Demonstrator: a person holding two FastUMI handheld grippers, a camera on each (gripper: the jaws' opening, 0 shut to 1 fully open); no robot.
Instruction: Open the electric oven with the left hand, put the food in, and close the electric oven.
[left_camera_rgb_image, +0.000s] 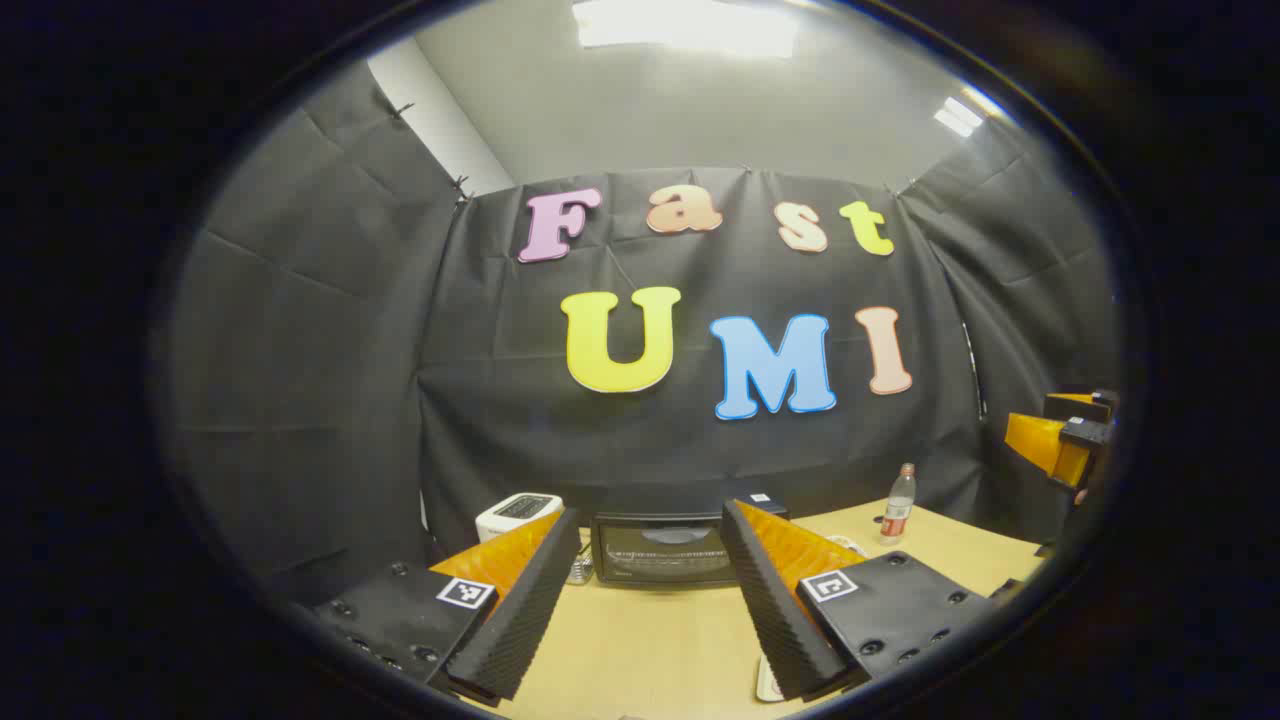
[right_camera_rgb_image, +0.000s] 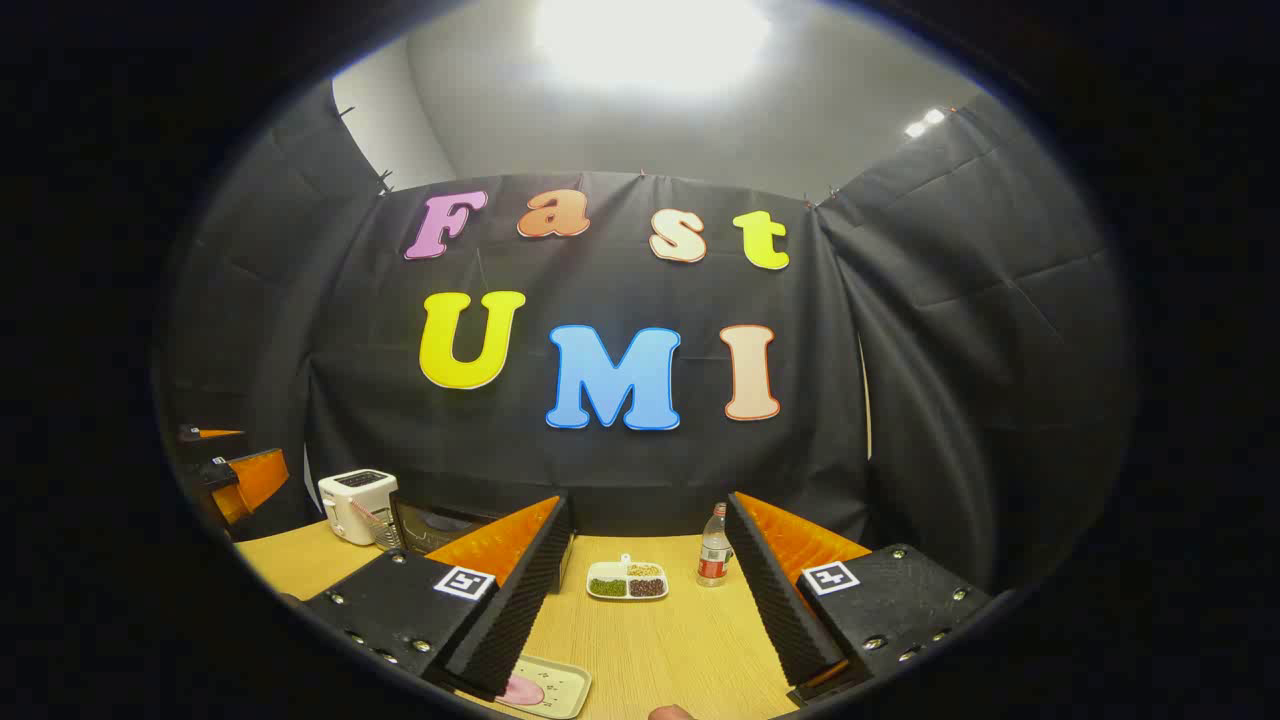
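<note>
Left gripper (left_camera_rgb_image: 650, 600): spread wide, nothing between the fingers, held above the near part of the table and aimed at the back wall.
Right gripper (right_camera_rgb_image: 640, 610): likewise spread wide and gripping nothing; seen also from the left gripper view, far off at the right edge (left_camera_rgb_image: 1060, 440), raised above the table.
Electric oven (left_camera_rgb_image: 665, 548): straight ahead of the left gripper, framed between its two fingers at the far edge of the table, glass door shut. From the right gripper view, ahead and to the left (right_camera_rgb_image: 430, 525), partly hidden behind that gripper's left finger.
Food tray (right_camera_rgb_image: 545, 688): pale tray with a pink piece of food on it, just below and beside the right gripper's left fingertip, near edge of the table. In the left gripper view, a pale edge low beside the right finger may be the same tray; cannot tell.
Toaster (left_camera_rgb_image: 518, 513): white, ahead and left of the left gripper, just beside the oven.
Bottle (right_camera_rgb_image: 714, 546): clear, red label, upright, ahead of the right gripper near its right finger; ahead and to the right of the left gripper (left_camera_rgb_image: 899, 503).
Divided dish (right_camera_rgb_image: 627, 579): white, three compartments of small beans or grains, ahead between the right gripper's fingers, left of the bottle.
Table (left_camera_rgb_image: 640, 640): light wood, beneath both grippers.
</note>
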